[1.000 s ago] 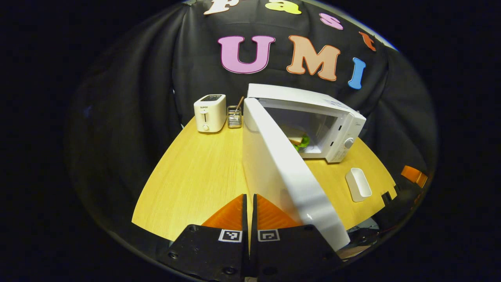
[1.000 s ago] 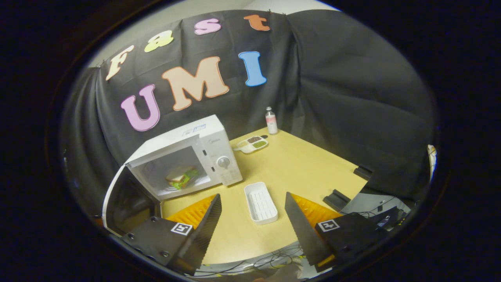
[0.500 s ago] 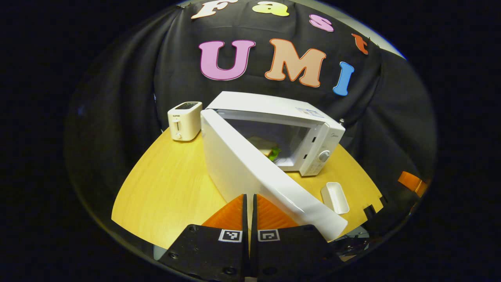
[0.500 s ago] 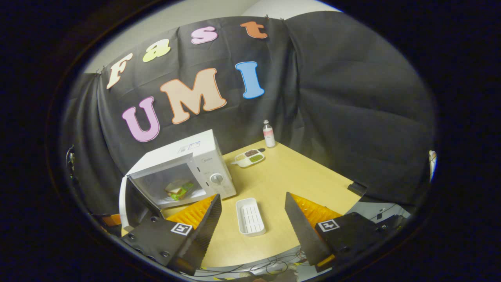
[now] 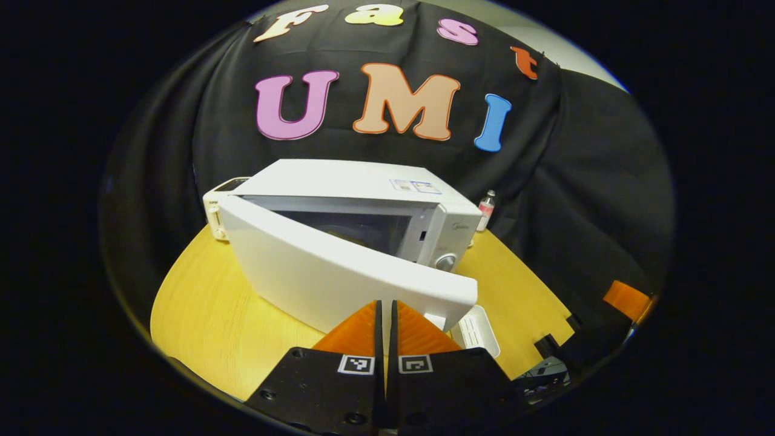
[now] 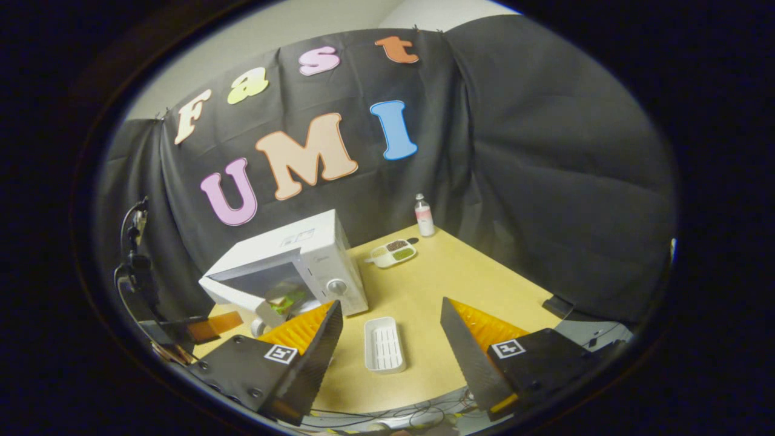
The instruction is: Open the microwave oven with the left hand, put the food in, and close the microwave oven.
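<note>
Left gripper (image 5: 384, 309) clenched empty against half-shut microwave door (image 5: 339, 275); right gripper (image 6: 390, 315) spread wide

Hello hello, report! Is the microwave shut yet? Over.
Left gripper shut, tips at the microwave door. Door partly open, food inside microwave. Right gripper open, holding nothing, above the white tray. Nothing seen blocking the door.

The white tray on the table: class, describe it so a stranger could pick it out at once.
Start at the microwave on the wooden table. Just in front of its dial, nearer the table's front edge, lies a white tray, oblong and ribbed inside. Unlike the divided dish farther back by the bottle, it holds nothing.
</note>
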Available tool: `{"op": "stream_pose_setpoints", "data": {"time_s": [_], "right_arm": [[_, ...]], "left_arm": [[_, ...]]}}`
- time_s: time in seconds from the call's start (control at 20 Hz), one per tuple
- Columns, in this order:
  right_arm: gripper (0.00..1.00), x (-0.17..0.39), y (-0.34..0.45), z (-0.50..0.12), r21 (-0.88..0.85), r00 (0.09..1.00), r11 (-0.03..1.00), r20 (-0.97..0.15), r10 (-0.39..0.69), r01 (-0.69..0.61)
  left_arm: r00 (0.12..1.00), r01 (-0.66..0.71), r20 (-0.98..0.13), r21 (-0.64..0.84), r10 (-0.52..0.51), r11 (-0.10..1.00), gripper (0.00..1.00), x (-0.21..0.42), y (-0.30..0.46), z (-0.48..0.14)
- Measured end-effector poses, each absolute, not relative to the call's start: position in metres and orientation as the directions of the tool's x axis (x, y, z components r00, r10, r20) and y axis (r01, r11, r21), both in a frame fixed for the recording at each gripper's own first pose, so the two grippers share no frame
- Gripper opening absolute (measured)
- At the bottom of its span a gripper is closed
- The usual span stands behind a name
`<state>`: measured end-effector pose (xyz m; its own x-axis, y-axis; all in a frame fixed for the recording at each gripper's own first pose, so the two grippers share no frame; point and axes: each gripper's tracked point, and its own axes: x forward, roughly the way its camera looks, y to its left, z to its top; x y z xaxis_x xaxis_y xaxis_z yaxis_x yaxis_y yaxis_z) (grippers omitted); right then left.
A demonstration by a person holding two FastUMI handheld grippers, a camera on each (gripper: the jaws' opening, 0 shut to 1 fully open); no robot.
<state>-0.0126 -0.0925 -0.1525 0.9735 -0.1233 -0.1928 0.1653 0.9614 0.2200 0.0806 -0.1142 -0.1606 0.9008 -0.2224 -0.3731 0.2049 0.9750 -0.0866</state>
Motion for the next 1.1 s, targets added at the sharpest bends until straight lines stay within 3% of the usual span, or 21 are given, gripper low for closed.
{"op": "stream_pose_setpoints", "data": {"time_s": [0.2,0.25,0.65,1.1], "right_arm": [[0.99,-0.011,-0.104,-0.148,0.239,0.976,0.958,-0.182,-0.117,0.16],[0.91,-0.01,-0.108,-0.146,0.237,0.977,0.958,-0.177,-0.122,0.162],[0.91,-0.009,-0.135,-0.138,0.248,0.975,0.948,-0.15,-0.165,0.199],[0.91,-0.001,-0.131,-0.139,0.192,0.979,0.967,-0.152,-0.137,0.166]], "left_arm": [[0.908,0.241,-0.337,-0.067,-0.249,0.968,0.0,0.109,-0.136,-0.153],[0.908,0.246,-0.334,-0.061,-0.252,0.967,0.0,0.116,-0.14,-0.152],[0.911,0.241,-0.34,-0.021,-0.233,0.97,0.0,0.152,-0.157,-0.164],[0.928,0.199,-0.324,0.014,-0.184,0.98,0.0,0.187,-0.158,-0.161]]}}
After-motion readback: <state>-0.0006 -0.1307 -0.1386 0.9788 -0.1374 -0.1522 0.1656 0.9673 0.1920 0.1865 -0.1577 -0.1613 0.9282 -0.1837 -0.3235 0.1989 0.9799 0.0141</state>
